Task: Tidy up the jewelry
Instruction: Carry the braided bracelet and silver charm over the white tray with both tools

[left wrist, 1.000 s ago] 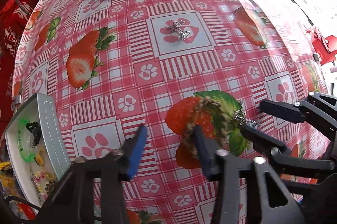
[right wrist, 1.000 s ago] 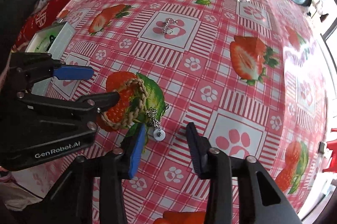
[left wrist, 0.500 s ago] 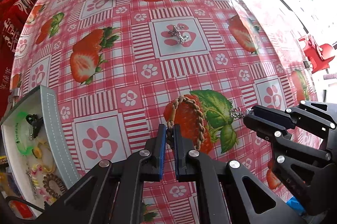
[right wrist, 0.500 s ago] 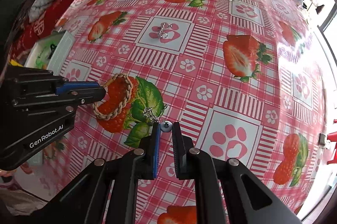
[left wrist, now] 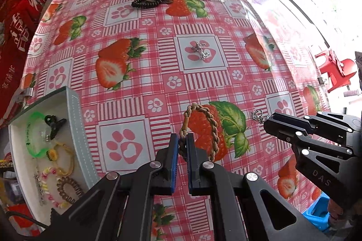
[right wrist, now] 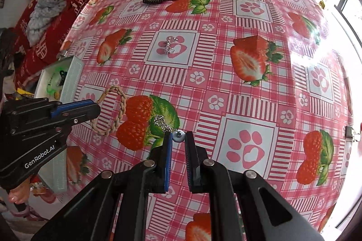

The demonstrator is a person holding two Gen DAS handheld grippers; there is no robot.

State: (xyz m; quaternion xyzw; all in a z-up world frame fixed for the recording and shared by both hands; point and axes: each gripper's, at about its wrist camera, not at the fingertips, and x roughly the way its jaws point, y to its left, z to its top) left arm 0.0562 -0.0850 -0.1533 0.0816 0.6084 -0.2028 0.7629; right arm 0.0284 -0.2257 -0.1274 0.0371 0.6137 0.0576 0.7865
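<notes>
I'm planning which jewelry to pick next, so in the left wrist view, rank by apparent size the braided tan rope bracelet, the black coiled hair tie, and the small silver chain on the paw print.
1. Braided tan rope bracelet, largest, though nearest the camera.
2. Black coiled hair tie, though farthest away.
3. Small silver chain, smallest.

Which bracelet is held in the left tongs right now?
The tan braided rope bracelet, pinched by the left tongs; the others lie in the white tray.
</notes>
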